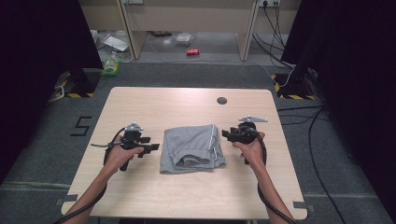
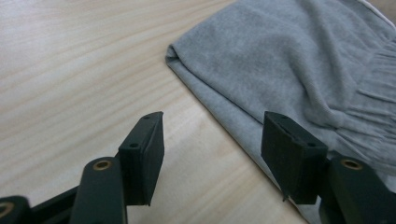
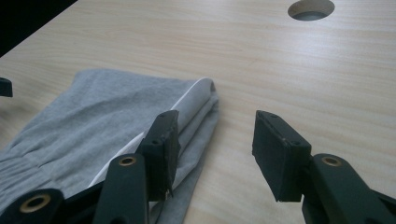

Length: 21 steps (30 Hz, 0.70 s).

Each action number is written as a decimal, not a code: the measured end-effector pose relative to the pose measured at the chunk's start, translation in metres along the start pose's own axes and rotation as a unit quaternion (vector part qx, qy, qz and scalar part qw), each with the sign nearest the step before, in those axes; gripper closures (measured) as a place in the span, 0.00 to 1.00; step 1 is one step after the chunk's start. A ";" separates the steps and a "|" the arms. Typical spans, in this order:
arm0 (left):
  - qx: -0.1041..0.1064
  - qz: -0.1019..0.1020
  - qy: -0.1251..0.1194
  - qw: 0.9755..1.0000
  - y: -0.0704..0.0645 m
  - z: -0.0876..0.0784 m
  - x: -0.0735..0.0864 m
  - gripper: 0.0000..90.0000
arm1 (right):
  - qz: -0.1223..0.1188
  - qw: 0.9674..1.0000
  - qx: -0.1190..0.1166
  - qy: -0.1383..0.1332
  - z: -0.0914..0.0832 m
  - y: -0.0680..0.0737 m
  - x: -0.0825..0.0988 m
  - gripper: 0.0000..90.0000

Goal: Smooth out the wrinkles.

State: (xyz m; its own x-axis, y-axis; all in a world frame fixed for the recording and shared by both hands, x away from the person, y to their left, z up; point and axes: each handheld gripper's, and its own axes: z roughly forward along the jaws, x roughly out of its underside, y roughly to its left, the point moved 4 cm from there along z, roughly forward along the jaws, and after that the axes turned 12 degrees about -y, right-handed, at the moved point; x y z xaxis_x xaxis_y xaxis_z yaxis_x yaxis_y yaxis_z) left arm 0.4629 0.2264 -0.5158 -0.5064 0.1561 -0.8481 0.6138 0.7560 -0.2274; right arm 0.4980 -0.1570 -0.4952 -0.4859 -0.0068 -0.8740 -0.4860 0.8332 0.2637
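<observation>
A folded grey garment [image 1: 192,148] with an elastic waistband and a white side stripe lies in the middle of the wooden table [image 1: 187,102]. My left gripper [image 1: 150,149] sits just left of it, jaws open and empty, the garment's folded edge [image 2: 280,79] lying ahead and to the right. My right gripper [image 1: 227,134] rests just right of the garment, also open and empty. Its left jaw hovers over the garment's striped edge [image 3: 140,107]. A hand holds each gripper.
A round cable hole [image 1: 222,100] is cut in the table near its far edge, seen as the hole [image 3: 311,9] in the right gripper view. Beyond the table lie cables, a red can [image 1: 192,52] and clutter on the floor.
</observation>
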 end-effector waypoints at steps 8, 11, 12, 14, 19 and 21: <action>0.006 -0.003 0.001 1.000 -0.008 -0.009 0.011 0.37 | -0.021 1.000 0.000 0.003 -0.018 0.011 0.009 0.51; 0.012 -0.011 -0.002 1.000 -0.012 -0.014 0.017 0.34 | -0.026 1.000 -0.002 0.005 -0.024 0.014 0.013 0.48; 0.014 -0.012 -0.003 1.000 -0.013 -0.015 0.019 0.33 | -0.025 1.000 -0.001 0.007 -0.026 0.015 0.015 0.48; 0.014 -0.013 -0.002 1.000 -0.015 -0.017 0.022 0.32 | -0.030 1.000 -0.001 0.008 -0.030 0.017 0.018 0.46; 0.015 -0.016 -0.006 1.000 -0.021 -0.022 0.029 0.26 | -0.030 0.999 -0.002 0.016 -0.038 0.021 0.029 0.43; 0.015 -0.013 -0.007 1.000 -0.025 -0.023 0.032 0.25 | -0.034 0.999 -0.001 0.019 -0.042 0.023 0.033 0.42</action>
State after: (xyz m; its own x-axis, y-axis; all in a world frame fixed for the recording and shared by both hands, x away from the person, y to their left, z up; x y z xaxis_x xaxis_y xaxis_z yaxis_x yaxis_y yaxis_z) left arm 0.4174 0.2276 -0.5261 -0.5150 0.1276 -0.8476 0.6185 0.7400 -0.2644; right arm 0.4400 -0.1611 -0.5009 -0.4785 -0.0845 -0.8740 -0.5209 0.8287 0.2050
